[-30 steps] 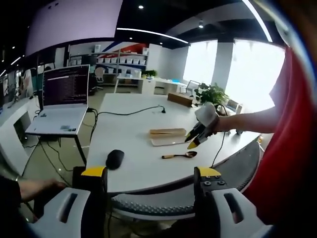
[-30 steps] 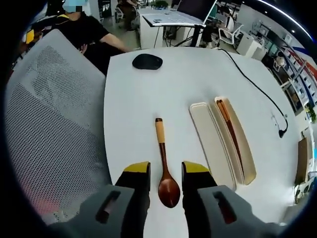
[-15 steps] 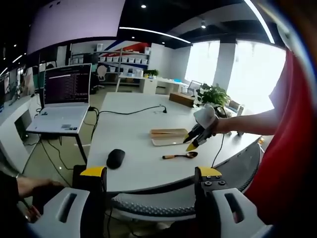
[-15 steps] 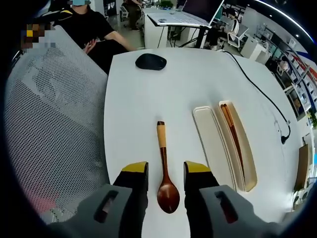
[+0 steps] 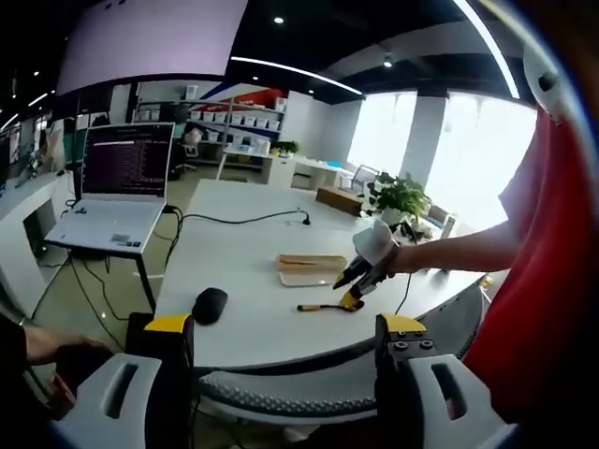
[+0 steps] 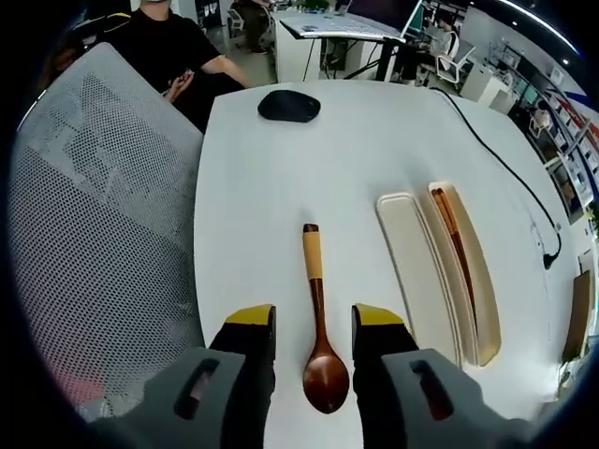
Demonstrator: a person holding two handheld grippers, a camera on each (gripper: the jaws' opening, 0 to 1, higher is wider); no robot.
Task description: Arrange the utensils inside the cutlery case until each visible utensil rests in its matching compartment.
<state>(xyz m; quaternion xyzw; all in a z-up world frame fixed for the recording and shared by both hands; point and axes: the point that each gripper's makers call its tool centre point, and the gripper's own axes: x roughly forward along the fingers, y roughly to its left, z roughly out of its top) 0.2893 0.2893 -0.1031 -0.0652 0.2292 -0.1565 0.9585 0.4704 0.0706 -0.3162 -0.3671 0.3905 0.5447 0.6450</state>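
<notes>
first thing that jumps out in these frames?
The wooden spoon lying on the white table, its bowl between the open yellow-tipped jaws of the right gripper. Just right of it in that view sits the open cutlery case, with dark chopsticks in its far half. In the left gripper view, the left gripper hangs open off the table's edge.

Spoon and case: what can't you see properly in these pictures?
- Spoon, right gripper view: bowl sits between the open right gripper; contact with the jaws can't be told.
- Spoon, left gripper view: bowl hidden behind the right gripper.
- Case, left gripper view: too small to see its contents.
</notes>
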